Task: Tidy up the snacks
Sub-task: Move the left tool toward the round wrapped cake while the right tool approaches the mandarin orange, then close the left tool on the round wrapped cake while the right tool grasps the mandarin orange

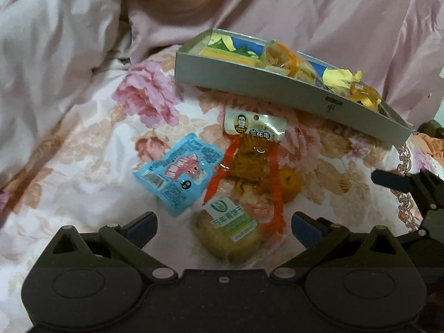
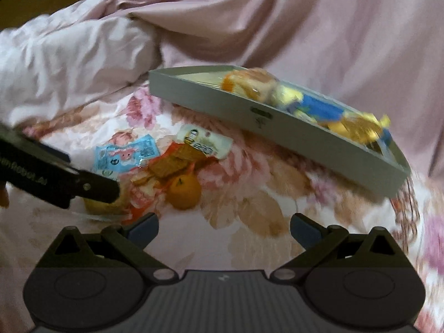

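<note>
A grey box (image 1: 249,79) with several wrapped snacks in it lies on the flowered bedspread, also in the right wrist view (image 2: 222,108). In front of it lie a blue packet (image 1: 180,172), an orange-edged tofu packet (image 1: 255,155), a green-labelled cake packet (image 1: 230,230) and a small orange (image 1: 291,183). My left gripper (image 1: 224,226) is open, its fingers either side of the cake packet. My right gripper (image 2: 224,226) is open and empty over the bedspread, with the orange (image 2: 184,191) just ahead to the left.
A crumpled pink quilt (image 1: 83,41) rises behind and left of the box. The right gripper's finger (image 1: 394,179) shows at the right edge of the left wrist view. The left gripper's finger (image 2: 55,177) reaches in from the left of the right wrist view.
</note>
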{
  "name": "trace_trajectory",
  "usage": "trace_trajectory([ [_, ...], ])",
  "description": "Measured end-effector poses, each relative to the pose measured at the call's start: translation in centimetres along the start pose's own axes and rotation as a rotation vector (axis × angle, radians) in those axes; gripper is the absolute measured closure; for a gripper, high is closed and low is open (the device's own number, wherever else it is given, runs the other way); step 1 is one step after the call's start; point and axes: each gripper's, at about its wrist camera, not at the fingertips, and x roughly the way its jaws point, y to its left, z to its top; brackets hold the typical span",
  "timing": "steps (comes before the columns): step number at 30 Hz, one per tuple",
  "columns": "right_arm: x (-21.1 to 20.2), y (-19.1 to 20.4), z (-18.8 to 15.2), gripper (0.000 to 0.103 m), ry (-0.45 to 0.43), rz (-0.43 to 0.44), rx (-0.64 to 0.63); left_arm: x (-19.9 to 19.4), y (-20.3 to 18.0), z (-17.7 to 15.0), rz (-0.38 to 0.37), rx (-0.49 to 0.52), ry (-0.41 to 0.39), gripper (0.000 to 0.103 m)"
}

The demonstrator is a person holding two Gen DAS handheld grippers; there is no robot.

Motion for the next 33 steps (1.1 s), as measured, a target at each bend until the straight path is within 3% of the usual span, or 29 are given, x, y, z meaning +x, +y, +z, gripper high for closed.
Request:
trace_trajectory([
  [5, 1.1, 0.8, 0.0, 0.000, -0.033, -0.024, -0.111, 0.9, 0.4, -0.1, -0.014, -0.038, 0.015, 0.001],
  [14, 3.7, 1.9, -0.2, 0.002, -0.055, 0.012, -0.222, 1.7, 0.3, 0.0, 0.037, 0.013, 0.054, 0.008],
  [24, 4.1, 2.7, -0.3, 0.016, -0.074, 0.057, -0.278, 0.5, 1.8, -0.1, 0.063, -0.117, 0.060, 0.021],
  [33, 5.2, 3.0, 0.2, 0.030, -0.078, 0.115, -0.274, 0.8, 1.4, 0.0, 0.037, -0.096, 0.032, 0.024],
])
